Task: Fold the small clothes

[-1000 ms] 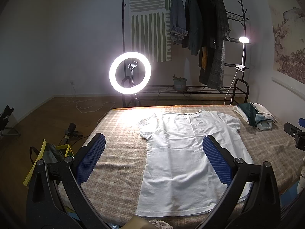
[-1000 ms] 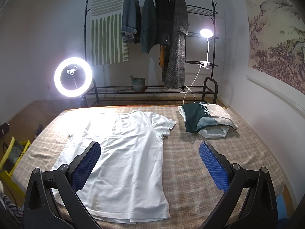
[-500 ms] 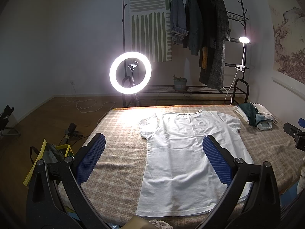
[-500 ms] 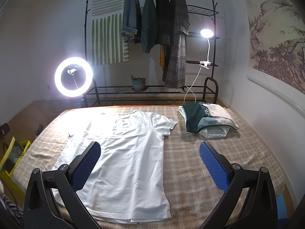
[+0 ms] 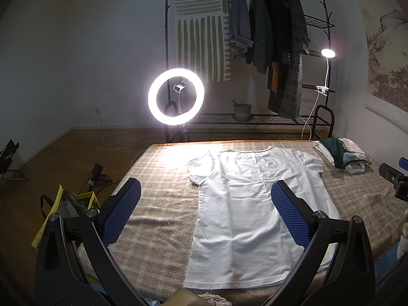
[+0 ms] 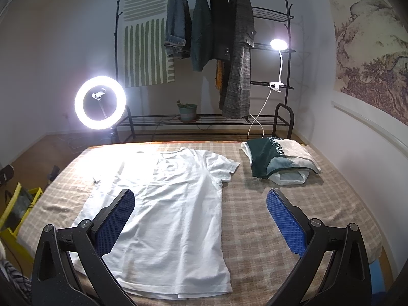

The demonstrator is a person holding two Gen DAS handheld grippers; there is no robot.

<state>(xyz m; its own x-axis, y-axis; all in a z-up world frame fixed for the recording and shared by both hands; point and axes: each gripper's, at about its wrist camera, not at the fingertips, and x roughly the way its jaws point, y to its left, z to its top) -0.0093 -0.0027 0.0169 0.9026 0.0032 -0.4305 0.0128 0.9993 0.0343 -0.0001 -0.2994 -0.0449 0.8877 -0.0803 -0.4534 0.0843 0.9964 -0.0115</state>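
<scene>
1. Claws first: the left claw (image 5: 205,207) and the right claw (image 6: 200,215) both hang spread wide, holding nothing, above the near end of the bed (image 6: 257,219).
2. Bare checked cover lies on both sides of the white T-shirt (image 6: 176,199), with more of it toward the bed's right edge.
3. The T-shirt lies flat, neck away, hem at the near edge, sleeves out, lightly creased.
4. A pile of folded clothes (image 6: 278,160) sits apart at the far right corner.

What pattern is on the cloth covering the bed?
A beige and tan plaid bed cover, clearest in the right wrist view.
</scene>
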